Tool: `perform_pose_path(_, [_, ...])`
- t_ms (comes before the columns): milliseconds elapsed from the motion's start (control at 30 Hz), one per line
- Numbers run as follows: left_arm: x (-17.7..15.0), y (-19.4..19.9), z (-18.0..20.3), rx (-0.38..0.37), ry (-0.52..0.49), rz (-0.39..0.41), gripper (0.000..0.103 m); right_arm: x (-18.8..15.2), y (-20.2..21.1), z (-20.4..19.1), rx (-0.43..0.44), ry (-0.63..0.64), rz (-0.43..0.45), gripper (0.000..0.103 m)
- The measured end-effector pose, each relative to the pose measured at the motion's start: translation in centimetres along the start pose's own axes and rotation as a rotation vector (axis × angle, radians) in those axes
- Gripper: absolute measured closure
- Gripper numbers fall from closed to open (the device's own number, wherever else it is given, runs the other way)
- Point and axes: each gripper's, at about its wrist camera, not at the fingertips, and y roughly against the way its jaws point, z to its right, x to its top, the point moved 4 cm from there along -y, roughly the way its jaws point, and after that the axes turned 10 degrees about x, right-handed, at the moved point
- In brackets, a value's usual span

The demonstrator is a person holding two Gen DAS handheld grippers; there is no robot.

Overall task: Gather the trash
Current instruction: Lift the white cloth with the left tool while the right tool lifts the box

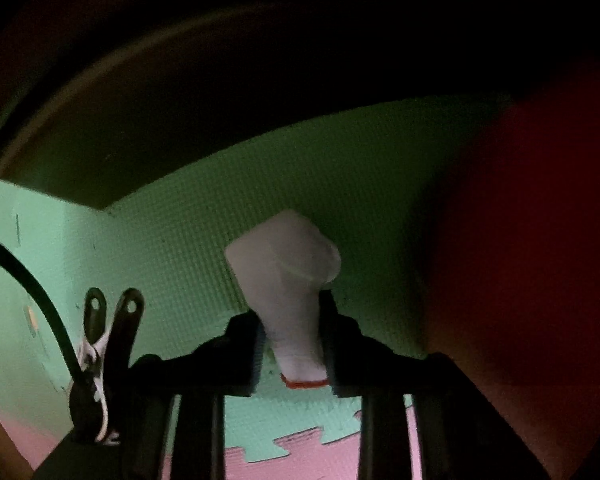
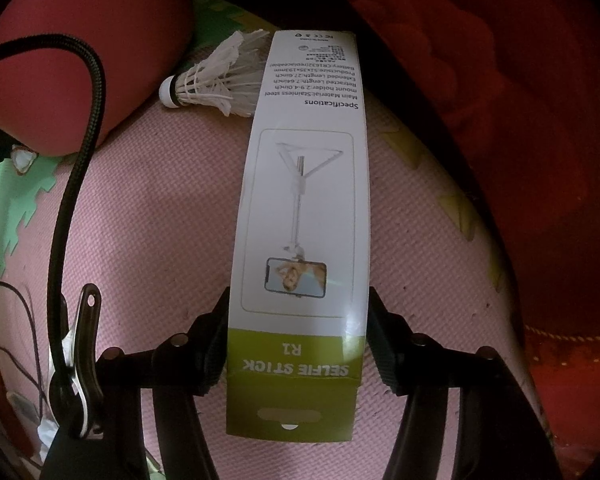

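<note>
In the left wrist view, my left gripper (image 1: pixel 292 344) is shut on a white paper cup (image 1: pixel 288 272) with a red rim. The cup is pinched flat between the two pads, and its wider end sticks out over the green foam mat (image 1: pixel 188 240). In the right wrist view, my right gripper (image 2: pixel 298 336) points down with its pads against both long sides of a white and green selfie stick box (image 2: pixel 304 200). The box reaches away over the pink mat (image 2: pixel 160 208). A white feather shuttlecock (image 2: pixel 208 80) lies at its far end, partly hidden behind the box.
A red cushion (image 2: pixel 88 40) lies at the upper left of the right wrist view and red fabric (image 2: pixel 520 120) fills its right side. Dark furniture (image 1: pixel 180 112) overhangs the green mat in the left wrist view. A small torn wrapper (image 2: pixel 24 160) lies at the mat seam.
</note>
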Motion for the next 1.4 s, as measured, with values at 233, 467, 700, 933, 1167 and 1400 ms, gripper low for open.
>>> perform_pose_path(233, [-2.5,1.5,-0.8,0.006,-0.028,0.025,0.083,-0.2,0.2,0.1,-0.003,-0.007,0.001,0.045])
perform_pose_path(467, [-4.5,3.7,-0.9,0.003,-0.061,0.039,0.083,-1.3,0.9,-0.5,0.067,-0.05,0.019,0.051])
perform_pose_path(700, [-3.5,6.6,0.0,-0.044,-0.02,0.034,0.083,-1.5,3.9,-2.5,0.089,-0.005,0.087,0.051])
perform_pose_path(933, [-4.4,11.1,-0.4,-0.058,-0.023,0.064,0.083,-1.5,9.3,-4.3,0.058,0.097,0.126,0.051])
perform_pose_path(1167, [-8.4,15.8,-3.9,-0.075,-0.024,0.114,0.083,-0.3,16.0,-4.9,0.122,0.029,0.168,0.051])
perform_pose_path(1400, [-9.7,22.8,-5.6,-0.068,-0.022,0.181,0.083,1.8,23.8,-7.0,0.092,0.097,0.22,0.051])
